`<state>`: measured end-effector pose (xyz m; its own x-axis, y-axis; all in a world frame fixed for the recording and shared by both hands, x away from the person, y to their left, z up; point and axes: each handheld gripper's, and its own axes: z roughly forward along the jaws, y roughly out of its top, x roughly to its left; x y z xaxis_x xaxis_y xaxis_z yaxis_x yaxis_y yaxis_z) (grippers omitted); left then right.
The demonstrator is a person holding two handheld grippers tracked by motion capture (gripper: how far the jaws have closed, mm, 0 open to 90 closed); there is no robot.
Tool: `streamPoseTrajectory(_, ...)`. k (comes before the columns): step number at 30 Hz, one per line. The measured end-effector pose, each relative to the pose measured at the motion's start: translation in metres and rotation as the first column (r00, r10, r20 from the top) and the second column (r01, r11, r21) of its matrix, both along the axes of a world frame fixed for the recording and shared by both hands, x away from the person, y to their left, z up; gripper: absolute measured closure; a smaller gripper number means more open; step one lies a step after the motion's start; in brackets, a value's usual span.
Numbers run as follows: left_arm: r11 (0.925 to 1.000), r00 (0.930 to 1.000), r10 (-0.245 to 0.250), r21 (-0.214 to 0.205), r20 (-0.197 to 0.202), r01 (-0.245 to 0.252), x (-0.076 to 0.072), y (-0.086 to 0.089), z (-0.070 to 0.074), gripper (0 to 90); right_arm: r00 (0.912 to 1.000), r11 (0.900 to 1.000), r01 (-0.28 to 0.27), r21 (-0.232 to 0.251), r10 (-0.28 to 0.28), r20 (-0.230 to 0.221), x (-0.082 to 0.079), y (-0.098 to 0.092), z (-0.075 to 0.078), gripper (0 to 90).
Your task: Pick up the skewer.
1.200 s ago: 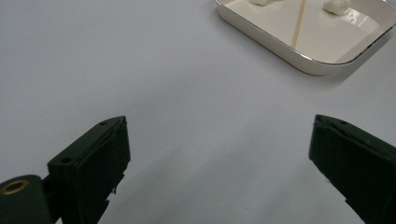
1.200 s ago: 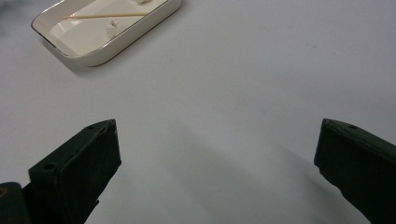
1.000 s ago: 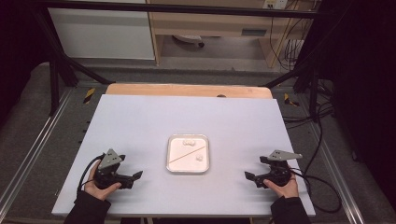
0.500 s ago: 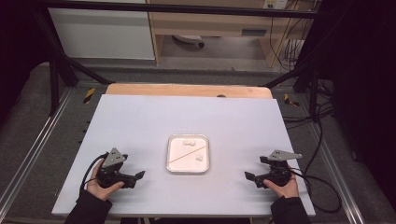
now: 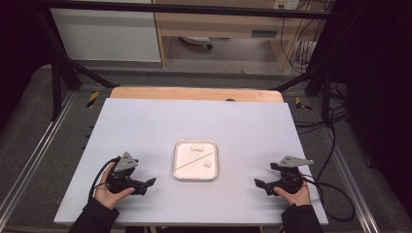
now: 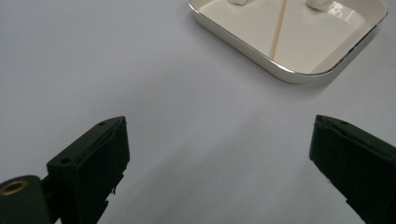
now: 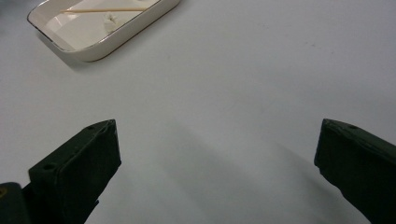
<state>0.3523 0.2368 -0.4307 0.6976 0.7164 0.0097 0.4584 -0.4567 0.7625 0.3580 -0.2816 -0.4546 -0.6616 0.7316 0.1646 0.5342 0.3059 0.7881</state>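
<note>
I hold my left tongs (image 5: pixel 145 185) and my right tongs (image 5: pixel 263 185) low over the bench (image 5: pixel 145 126), one at each near corner. Both are spread wide and empty; in each gripper view the two black jaws stand far apart with bare surface between them.

The tray (image 5: pixel 177 160) lies between the two tongs, ahead of both and well apart from each. In it rest a thin stick (image 5: pixel 190 162) laid on the diagonal and two small white lumps (image 5: pixel 197 147), one near the far rim and one toward the right-hand side. Neither lump touches the stick, as far as I can judge from above.

Judgement on the step in hand: this is the approach to the tray's contents. To do it well, I should bring one pair of tongs in over the rim, turn its jaws across the stick, and close near the stick's middle so it does not pivot. The other pair should take a lump gently.

Materials: the tray is a shallow, glossy white rectangle with rounded corners and a fine darker edge line, probably ceramic or enamel. The stick looks like pale wood, slender and straight. The lumps appear soft and irregular, likely to deform under pressure. The bench surface is matt, smooth and pale grey-lilac.
</note>
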Motion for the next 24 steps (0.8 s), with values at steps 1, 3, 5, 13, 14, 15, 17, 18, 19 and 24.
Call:
streamPoseTrajectory(1,1.0000,1.0000,-0.003,0.000,-0.002,0.003,0.001,-0.002,0.001,4.9,1.0000,1.0000,0.000,0.001,0.000,0.000,0.000,0.000,0.000,0.7)
streamPoseTrajectory(3,1.0000,1.0000,-0.007,0.004,0.001,0.007,0.001,-0.004,0.003,4.9,1.0000,1.0000,0.000,0.000,0.000,0.000,0.000,0.000,0.000,0.7)
streamPoseTrajectory(5,0.9999,0.9999,-0.013,0.004,0.001,0.013,0.002,-0.007,0.005,4.9,1.0000,1.0000,0.001,0.001,-0.001,0.001,0.000,0.000,0.000,0.7)
streamPoseTrajectory(13,0.9991,0.9993,-0.037,0.019,0.002,0.037,0.006,-0.018,0.011,4.7,1.0000,1.0000,-0.001,-0.001,0.001,-0.001,0.000,0.000,0.000,0.7)
streamPoseTrajectory(14,0.9988,0.9991,-0.042,0.024,0.004,0.042,0.007,-0.020,0.012,4.6,1.0000,1.0000,-0.003,-0.004,0.003,-0.004,0.000,0.001,0.000,0.7)
streamPoseTrajectory(15,0.9986,0.9990,-0.046,0.027,0.004,0.045,0.007,-0.022,0.012,4.6,1.0000,1.0000,-0.003,-0.004,0.003,-0.004,0.000,0.001,0.000,0.7)
streamPoseTrajectory(17,0.9979,0.9985,-0.055,0.035,0.003,0.055,0.009,-0.027,0.013,4.5,1.0000,0.9999,-0.005,-0.010,0.005,-0.002,0.000,0.001,-0.001,0.7)
streamPoseTrajectory(18,0.9974,0.9982,-0.060,0.039,0.004,0.060,0.010,-0.029,0.014,4.5,1.0000,0.9999,-0.006,-0.010,0.006,-0.003,0.000,0.001,-0.001,0.7)
streamPoseTrajectory(19,0.9971,0.9979,-0.064,0.041,0.005,0.064,0.011,-0.032,0.015,4.5,1.0000,0.9999,-0.006,-0.010,0.006,-0.004,0.000,0.001,-0.001,0.7)
streamPoseTrajectory(24,0.9943,0.9959,-0.091,0.058,0.006,0.090,0.016,-0.044,0.018,4.5,1.0000,0.9999,-0.007,-0.011,0.007,0.000,0.000,0.001,-0.001,0.7)
